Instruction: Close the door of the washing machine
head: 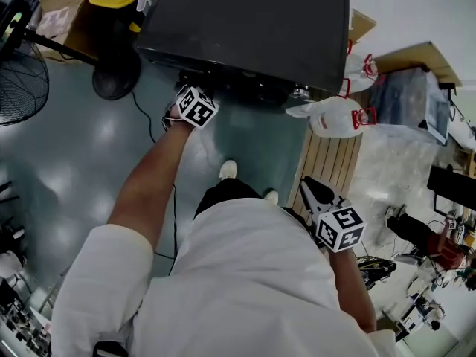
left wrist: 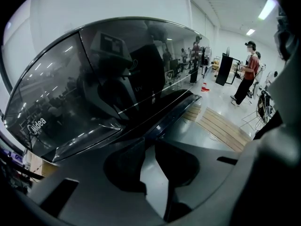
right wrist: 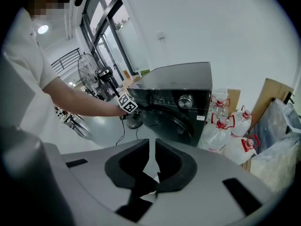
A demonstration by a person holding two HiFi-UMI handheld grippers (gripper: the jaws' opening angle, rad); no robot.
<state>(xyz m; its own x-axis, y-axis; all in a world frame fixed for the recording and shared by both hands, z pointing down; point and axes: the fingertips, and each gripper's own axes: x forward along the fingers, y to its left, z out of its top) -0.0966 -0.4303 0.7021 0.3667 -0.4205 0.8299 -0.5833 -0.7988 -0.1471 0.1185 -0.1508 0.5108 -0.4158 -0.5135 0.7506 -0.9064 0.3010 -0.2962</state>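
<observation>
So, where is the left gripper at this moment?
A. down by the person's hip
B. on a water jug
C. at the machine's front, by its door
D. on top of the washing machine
C: the head view shows the left gripper at the front of the washing machine, and its own view is filled by the dark glass door.

The head view looks steeply down onto the top of the washing machine [head: 245, 21] and the floor [head: 89, 147]. The left gripper view faces the machine's glass door [left wrist: 94, 88] from very close. The right gripper view stands farther back, facing the machine's front, and shares the water jugs [right wrist: 225, 126] with the head view.
</observation>
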